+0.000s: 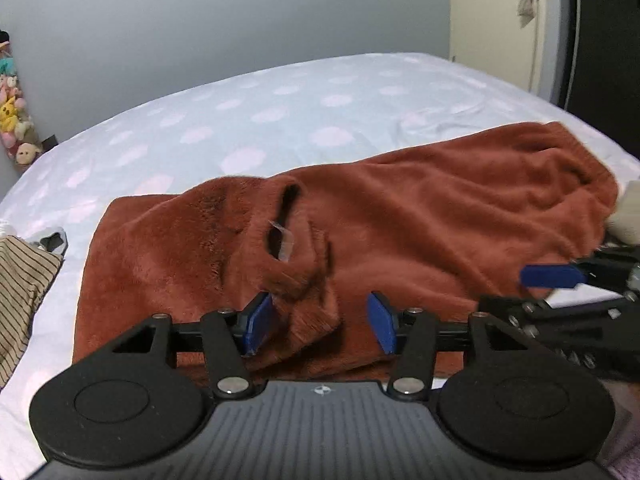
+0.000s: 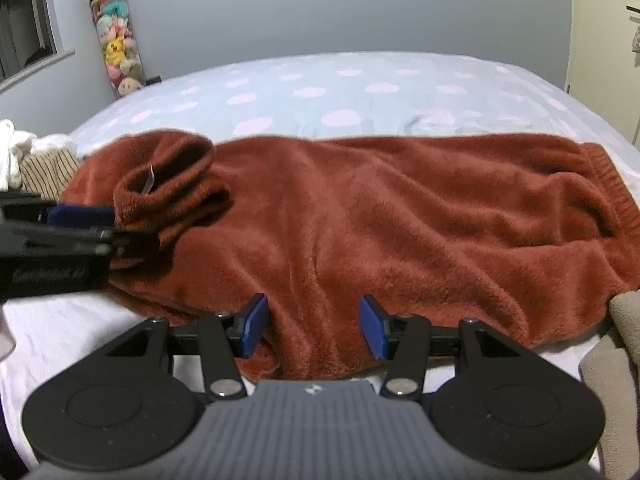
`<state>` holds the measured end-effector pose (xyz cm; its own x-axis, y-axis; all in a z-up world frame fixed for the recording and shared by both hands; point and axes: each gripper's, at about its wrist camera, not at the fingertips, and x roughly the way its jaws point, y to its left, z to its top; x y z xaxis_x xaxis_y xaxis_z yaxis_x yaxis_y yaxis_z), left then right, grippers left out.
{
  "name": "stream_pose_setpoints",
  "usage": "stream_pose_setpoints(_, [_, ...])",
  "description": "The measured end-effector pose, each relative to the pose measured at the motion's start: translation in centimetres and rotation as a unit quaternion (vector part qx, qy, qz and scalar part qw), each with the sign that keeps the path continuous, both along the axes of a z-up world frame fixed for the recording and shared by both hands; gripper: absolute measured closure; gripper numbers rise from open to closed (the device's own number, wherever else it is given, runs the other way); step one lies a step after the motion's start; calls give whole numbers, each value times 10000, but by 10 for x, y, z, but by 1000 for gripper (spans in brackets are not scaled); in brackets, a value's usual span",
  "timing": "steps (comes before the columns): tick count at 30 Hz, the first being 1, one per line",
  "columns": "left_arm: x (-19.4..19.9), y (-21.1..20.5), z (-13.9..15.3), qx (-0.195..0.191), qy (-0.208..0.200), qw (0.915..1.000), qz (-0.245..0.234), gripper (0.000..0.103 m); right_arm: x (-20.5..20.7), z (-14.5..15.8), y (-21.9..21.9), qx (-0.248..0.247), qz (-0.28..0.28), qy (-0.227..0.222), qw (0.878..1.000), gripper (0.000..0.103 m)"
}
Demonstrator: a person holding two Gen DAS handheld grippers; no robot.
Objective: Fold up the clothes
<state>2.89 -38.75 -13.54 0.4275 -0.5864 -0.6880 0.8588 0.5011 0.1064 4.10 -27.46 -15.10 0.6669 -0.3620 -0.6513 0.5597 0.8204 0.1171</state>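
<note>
A rust-brown fleece sweater (image 2: 380, 220) lies spread across the bed, its rolled collar (image 2: 168, 184) at the left and its ribbed hem (image 2: 608, 192) at the right. My left gripper (image 1: 320, 320) hovers at the collar end with its jaws apart. A loose flap of fleece (image 1: 312, 320) sits between them against the left pad (image 1: 260, 320); the other pad is clear of it. My right gripper (image 2: 313, 325) stands open over the sweater's near edge, with fleece lying flat between its fingers. The left gripper (image 2: 84, 220) also shows from the side next to the collar.
The bed sheet (image 2: 320, 92), pale blue with pink clouds, stretches beyond the sweater. A striped garment (image 1: 20, 288) and white clothes (image 2: 16, 152) lie at the left. Beige fabric (image 2: 616, 360) sits at the near right. Plush toys (image 2: 116, 48) hang on the wall; a door (image 1: 492, 20) is far right.
</note>
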Motion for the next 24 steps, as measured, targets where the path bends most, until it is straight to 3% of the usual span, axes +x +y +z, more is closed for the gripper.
stream_pose_setpoints(6, [4,33,9,48,-285,9993,221,52,-2,18,3,141,164,-229,9995,53])
stream_pose_setpoints(14, [50,83,-8,728,-796,9911,777,52,40,38,-2,851,515,-671,9928,56])
stream_pose_setpoints(18, [72,94,-23,1066,-957,9850,963,52,76,40,-5,1048,605,-644,9906,56])
stream_pose_setpoints(24, [84,90,-37,1195,-1025,9835,886,52,121,26,-14,1515,428,-428,9866,56])
